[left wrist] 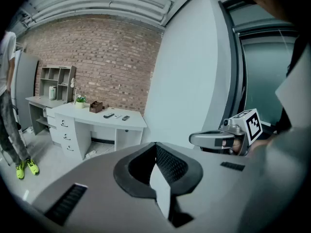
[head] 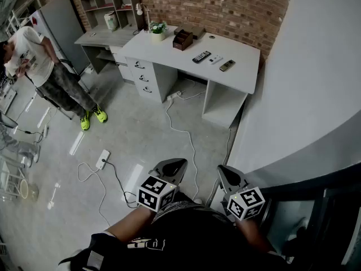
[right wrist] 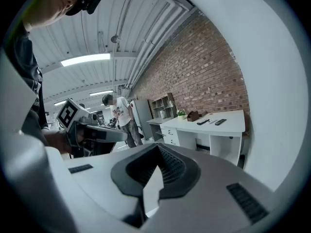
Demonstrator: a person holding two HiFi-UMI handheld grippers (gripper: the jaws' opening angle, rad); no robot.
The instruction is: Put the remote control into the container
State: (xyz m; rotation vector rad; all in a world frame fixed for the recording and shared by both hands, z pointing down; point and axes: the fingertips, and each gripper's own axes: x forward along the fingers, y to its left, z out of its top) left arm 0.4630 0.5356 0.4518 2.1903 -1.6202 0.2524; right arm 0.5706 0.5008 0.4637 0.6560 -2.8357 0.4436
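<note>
Three remotes lie on a white desk [head: 169, 52] far across the room: a black remote control [head: 201, 56], a small white one [head: 215, 60] and a dark one [head: 227, 65]. A brown container [head: 183, 39] stands behind them, near the brick wall. Both grippers hang low by the person's body, well short of the desk. The left gripper [head: 174, 165] has its jaws together with nothing between them. My right gripper [head: 225, 173] is likewise shut and empty. The left gripper view shows the black remote [left wrist: 109, 115] and container [left wrist: 96, 107] small and distant.
A person [head: 39, 61] stands at the far left beside a shelf desk [head: 107, 16]. A power strip [head: 102, 159] and white cables trail over the floor toward the desk. A curved white wall [head: 316, 95] runs along the right. A potted plant [head: 158, 30] sits on the desk.
</note>
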